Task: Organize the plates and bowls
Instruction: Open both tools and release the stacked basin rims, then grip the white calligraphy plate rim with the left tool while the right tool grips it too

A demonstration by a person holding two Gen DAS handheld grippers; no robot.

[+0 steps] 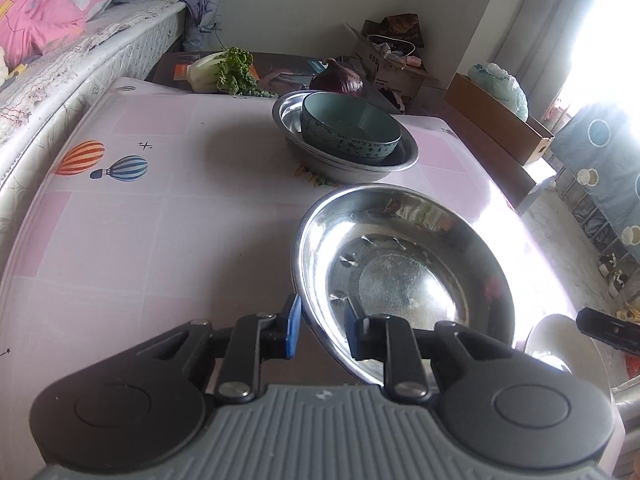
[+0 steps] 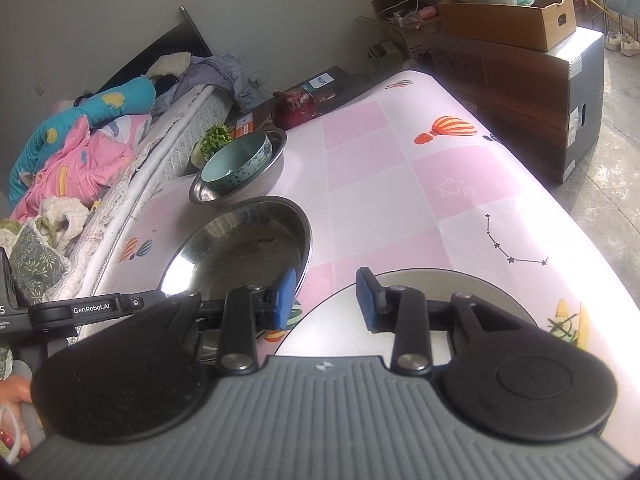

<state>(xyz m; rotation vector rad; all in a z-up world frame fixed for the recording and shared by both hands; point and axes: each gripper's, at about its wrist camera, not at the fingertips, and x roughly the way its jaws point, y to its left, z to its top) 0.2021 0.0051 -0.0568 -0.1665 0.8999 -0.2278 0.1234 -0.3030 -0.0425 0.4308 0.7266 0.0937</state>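
Note:
A wide steel bowl (image 1: pixel 404 264) (image 2: pixel 244 244) sits at the near middle of the pink table. My left gripper (image 1: pixel 322 326) straddles its near rim, one blue pad outside and one inside, shut on the wall. Farther back, a teal ceramic bowl (image 1: pixel 352 128) (image 2: pixel 236 164) rests inside a steel basin (image 1: pixel 360 168) (image 2: pixel 276 160). A shiny round plate (image 2: pixel 424 280) (image 1: pixel 554 336) lies at the table's near right edge. My right gripper (image 2: pixel 326 300) hovers over the plate's left rim, open, with nothing between its pads. Its body hides most of the plate.
A purple cabbage (image 1: pixel 338 78) (image 2: pixel 294 108) and leafy greens (image 1: pixel 228 68) (image 2: pixel 214 140) lie beyond the basin on a dark box. A bed (image 1: pixel 80 64) with bedding runs along the table's left side. Cardboard boxes (image 2: pixel 508 24) stand past the far right corner. A hand (image 2: pixel 18 400) holds the left gripper.

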